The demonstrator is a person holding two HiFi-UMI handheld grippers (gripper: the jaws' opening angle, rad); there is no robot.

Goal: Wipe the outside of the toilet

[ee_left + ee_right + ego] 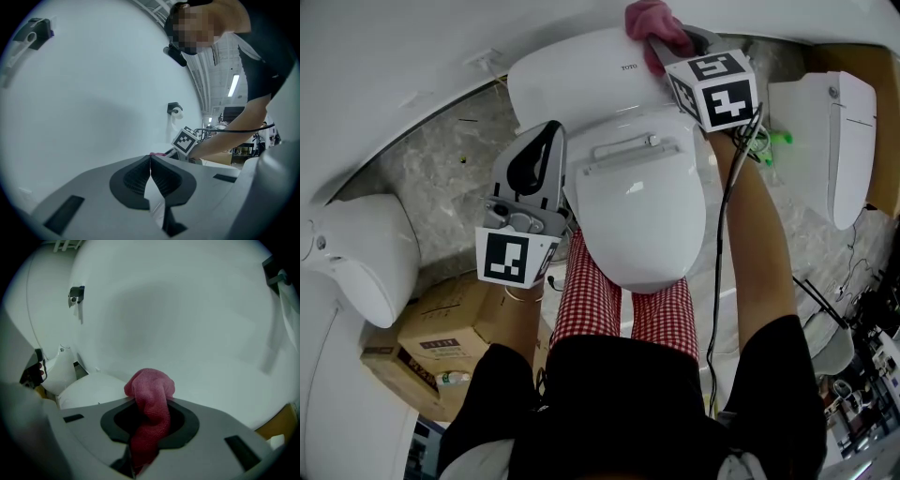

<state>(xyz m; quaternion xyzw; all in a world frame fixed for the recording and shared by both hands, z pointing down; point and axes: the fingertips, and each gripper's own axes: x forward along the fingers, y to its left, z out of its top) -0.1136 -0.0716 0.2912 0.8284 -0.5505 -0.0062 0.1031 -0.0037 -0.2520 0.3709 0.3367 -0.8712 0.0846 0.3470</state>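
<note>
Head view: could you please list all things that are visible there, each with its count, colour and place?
toilet: one, white, centre, lid down
other toilets: two, white, one at the left edge, one at the right edge
cloth: one, pink, on the top of the toilet's back, in the right claw
boxes: two, brown, on the floor at lower left
floor: grey marble, around the toilets
cable: one, black, along the right arm
trousers: red and white check, below the toilet
shirt: black, bottom
left claw: grey, shut, empty, left of the toilet
right claw: grey, shut on the cloth
</note>
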